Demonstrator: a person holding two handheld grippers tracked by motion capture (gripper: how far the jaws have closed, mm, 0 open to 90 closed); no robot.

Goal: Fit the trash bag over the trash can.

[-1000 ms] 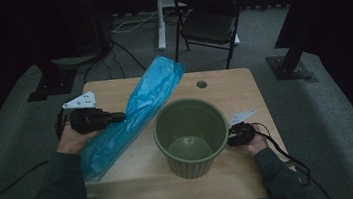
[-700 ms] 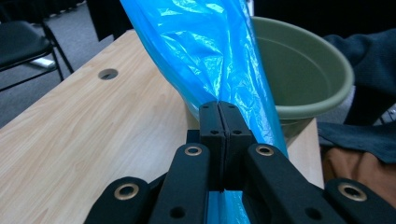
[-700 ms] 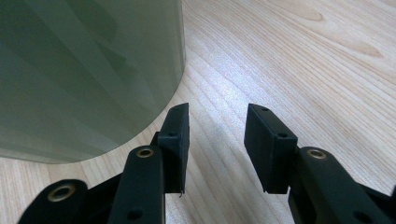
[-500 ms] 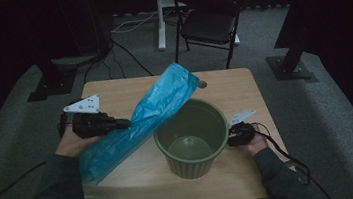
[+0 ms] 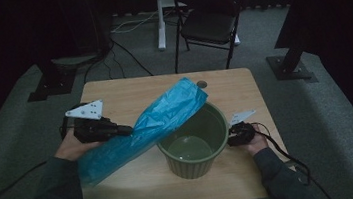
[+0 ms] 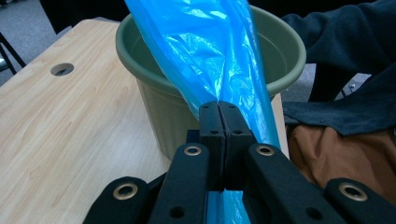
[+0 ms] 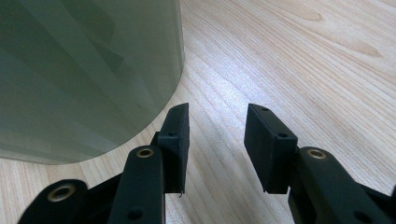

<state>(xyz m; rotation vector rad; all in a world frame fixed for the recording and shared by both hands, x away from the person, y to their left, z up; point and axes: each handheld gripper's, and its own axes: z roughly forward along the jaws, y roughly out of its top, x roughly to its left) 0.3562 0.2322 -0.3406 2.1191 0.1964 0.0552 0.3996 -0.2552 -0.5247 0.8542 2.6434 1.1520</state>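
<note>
Wooden table [image 5: 128, 92] bears green tub [image 5: 195, 150] and blue bag [image 5: 115, 152].

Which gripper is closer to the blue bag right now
Left. The left gripper is shut on the blue bag, while the right gripper sits open across the green bucket, apart from it.

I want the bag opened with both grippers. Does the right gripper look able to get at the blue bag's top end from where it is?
Probably yes. The right gripper is open beside the green bucket, and the blue bag ends over the rim opposite; only the bucket's open mouth lies between.
</note>
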